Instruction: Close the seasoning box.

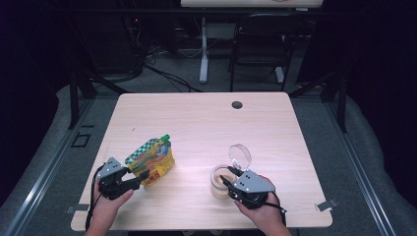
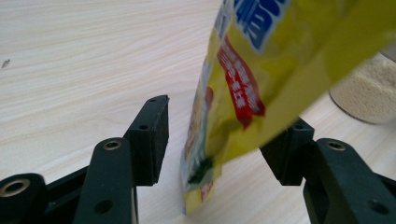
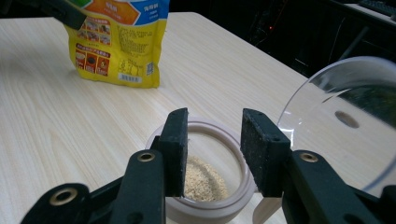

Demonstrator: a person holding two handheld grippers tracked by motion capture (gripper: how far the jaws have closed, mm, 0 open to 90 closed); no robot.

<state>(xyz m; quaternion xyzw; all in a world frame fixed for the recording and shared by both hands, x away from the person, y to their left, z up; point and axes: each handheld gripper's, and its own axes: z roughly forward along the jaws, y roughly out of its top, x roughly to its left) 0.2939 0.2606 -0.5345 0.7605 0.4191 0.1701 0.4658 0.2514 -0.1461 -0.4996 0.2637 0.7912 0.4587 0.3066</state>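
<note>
Yellow snack pouch at the left claw, open jar of grains under the right claw.

The yellow pouch (image 1: 153,162) stands on the wooden surface (image 1: 206,123) at about 8 o'clock, green cap up; its print has blue and red panels with characters too blurred to read. The left claw (image 2: 224,140) is spread, its jaws either side of the pouch's lower edge. The right claw (image 3: 215,151) is spread too, hovering over the jar (image 3: 205,186) of beige grains at 5 o'clock. The jar's clear hinged lid (image 3: 345,121) stands open beside it.
</note>
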